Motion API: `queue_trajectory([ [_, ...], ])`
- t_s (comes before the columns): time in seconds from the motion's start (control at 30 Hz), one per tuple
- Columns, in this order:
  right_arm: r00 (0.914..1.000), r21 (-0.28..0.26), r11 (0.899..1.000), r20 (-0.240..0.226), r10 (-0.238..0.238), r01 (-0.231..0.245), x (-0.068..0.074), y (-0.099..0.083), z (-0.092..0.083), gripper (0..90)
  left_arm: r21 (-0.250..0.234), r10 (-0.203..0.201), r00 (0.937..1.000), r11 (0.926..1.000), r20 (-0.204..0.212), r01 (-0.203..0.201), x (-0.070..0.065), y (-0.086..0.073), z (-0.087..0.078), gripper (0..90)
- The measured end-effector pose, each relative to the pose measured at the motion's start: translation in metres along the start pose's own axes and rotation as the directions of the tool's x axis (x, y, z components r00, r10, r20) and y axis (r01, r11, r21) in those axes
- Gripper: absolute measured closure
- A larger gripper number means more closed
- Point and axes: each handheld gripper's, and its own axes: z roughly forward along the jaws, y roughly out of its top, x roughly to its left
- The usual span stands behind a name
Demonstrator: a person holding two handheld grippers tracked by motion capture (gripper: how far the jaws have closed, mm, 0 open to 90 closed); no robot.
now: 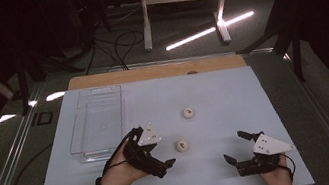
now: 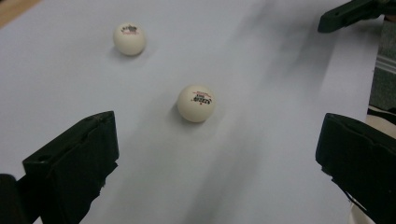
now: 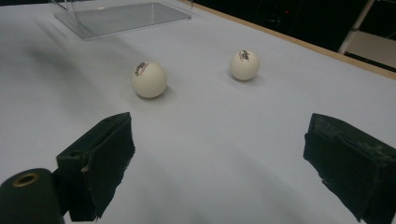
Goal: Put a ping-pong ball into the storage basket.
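Note:
Two white ping-pong balls with red print lie on the white table top. The nearer ball (image 1: 181,145) (image 2: 196,103) (image 3: 149,80) rests just ahead of my left gripper (image 1: 161,146) (image 2: 218,135), which stands open with nothing between its jaws. The farther ball (image 1: 188,113) (image 2: 129,39) (image 3: 244,65) sits a little behind it. My right gripper (image 1: 235,146) (image 3: 219,135) is low near the table's front right, open and empty, and points left towards both balls. One of its jaws shows at the top right of the left gripper view.
A clear plastic tray (image 1: 120,111) (image 3: 121,16) stands empty at the back left of the table top (image 1: 223,92). A wooden strip (image 1: 159,71) runs along the far edge. Beyond it are a white stand and cables on the floor.

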Motion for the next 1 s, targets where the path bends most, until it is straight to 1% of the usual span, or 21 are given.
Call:
queue_trajectory([
  [0.13,1.0,0.004,1.0,-0.001,0.005,-0.005,0.0,0.0,0.0,8.4,0.053,-0.001,0.9998,0.9986,0.018,0.0,0.0,0.002,0.01,0.6],
  [0.2,1.0,0.003,1.0,0.0,0.0,0.0,0.0,0.0,0.0,8.5,0.075,0.008,0.9997,0.9972,0.023,-0.009,-0.001,0.003,0.013,0.6],
  [0.27,1.0,0.004,1.0,-0.001,-0.001,0.001,0.0,0.0,0.0,8.4,0.091,0.015,0.9995,0.9957,0.029,-0.018,-0.002,0.004,0.016,0.6],
  [0.33,1.0,0.006,1.0,-0.001,-0.002,0.002,0.0,-0.001,0.001,8.4,0.101,0.016,0.9989,0.9947,0.045,-0.021,-0.003,0.005,0.019,0.6],
  [0.43,1.0,0.004,1.0,-0.003,-0.003,0.003,0.0,0.0,0.0,8.4,0.123,0.019,0.9987,0.9921,0.048,-0.024,-0.003,0.007,0.023,0.6],
  [0.47,1.0,0.004,1.0,-0.002,0.0,0.0,0.001,0.0,0.0,8.4,0.129,0.012,0.999,0.9915,0.042,-0.018,-0.003,0.007,0.024,0.6],
  [0.53,1.0,0.005,1.0,-0.002,-0.002,0.002,0.0,0.0,0.0,8.4,0.142,-0.002,0.9987,0.9899,0.051,-0.005,-0.001,0.008,0.027,0.6],
  [0.6,1.0,0.005,1.0,-0.002,-0.002,0.002,0.0,0.0,0.0,8.4,0.152,-0.019,0.9988,0.9882,0.046,0.011,0.0,0.009,0.03,0.6],
  [0.63,1.0,0.006,1.0,-0.002,-0.002,0.002,0.0,0.0,0.0,8.4,0.155,-0.019,0.9985,0.9878,0.051,0.011,0.0,0.009,0.031,0.7],
  [0.7,1.0,0.005,1.0,-0.003,-0.001,0.001,0.0,0.0,0.0,8.4,0.162,-0.027,0.9986,0.9867,0.045,0.019,0.001,0.01,0.034,0.7],
  [0.8,1.0,0.005,1.0,-0.003,-0.004,0.004,0.0,0.0,0.0,8.4,0.162,-0.042,0.9977,0.9862,0.053,0.033,0.002,0.011,0.037,0.7],
  [0.83,1.0,0.005,1.0,-0.001,-0.003,0.003,0.0,0.0,0.0,8.5,0.167,-0.038,0.9978,0.9856,0.055,0.029,0.003,0.012,0.038,0.7],
  [0.93,1.0,0.005,1.0,-0.001,-0.003,0.003,0.0,0.0,0.0,8.4,0.177,-0.045,0.9973,0.9837,0.059,0.034,0.004,0.013,0.041,1.2],
  [1.0,1.0,0.004,1.0,0.0,-0.007,0.007,0.0,0.0,0.0,8.4,0.172,-0.052,0.9971,0.9842,0.055,0.042,0.004,0.013,0.042,1.3],
])
